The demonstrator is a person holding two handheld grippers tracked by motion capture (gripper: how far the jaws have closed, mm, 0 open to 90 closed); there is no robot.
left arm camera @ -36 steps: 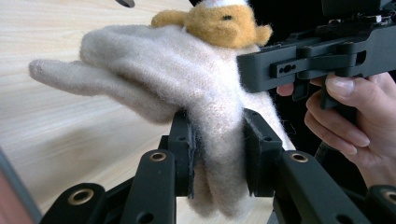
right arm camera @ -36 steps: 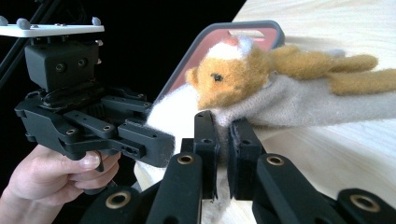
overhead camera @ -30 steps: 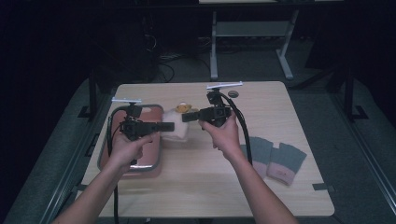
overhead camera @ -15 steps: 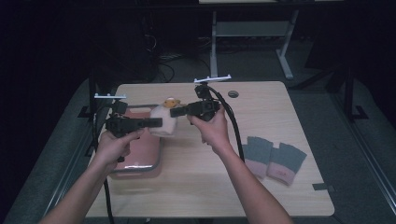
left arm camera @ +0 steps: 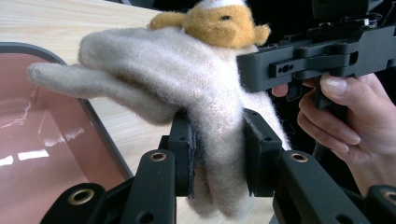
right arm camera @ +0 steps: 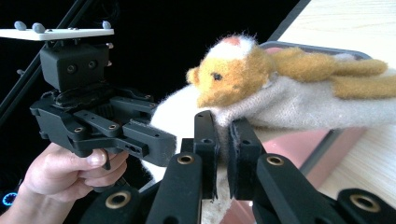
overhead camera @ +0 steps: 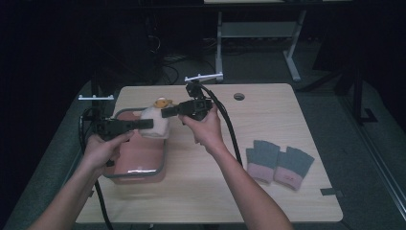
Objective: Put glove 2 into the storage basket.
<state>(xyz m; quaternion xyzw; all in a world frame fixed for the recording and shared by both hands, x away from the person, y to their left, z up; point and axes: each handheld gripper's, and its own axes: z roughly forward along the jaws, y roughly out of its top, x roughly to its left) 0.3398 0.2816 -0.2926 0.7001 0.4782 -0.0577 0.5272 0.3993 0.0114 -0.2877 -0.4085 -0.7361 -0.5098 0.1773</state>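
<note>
Both grippers, left gripper point(left arm camera: 217, 156) and right gripper point(right arm camera: 223, 154), pinch cream mitten point(overhead camera: 155, 123) above pink tray point(overhead camera: 139, 167), frame left; likely next: lower, release.

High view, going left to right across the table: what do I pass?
Left tool → pink tray → cream glove with a plush animal head → right tool → table's round hole → grey-and-pink gloves.

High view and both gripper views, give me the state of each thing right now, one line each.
Cream woolly glove with an orange plush animal: lifted, pinched from both sides.
Left gripper: shut on the glove.
Right gripper: shut on the glove.
Pink tray with grey rim: flat on the table.
Grey-and-pink gloves: lying flat, side by side.
</note>
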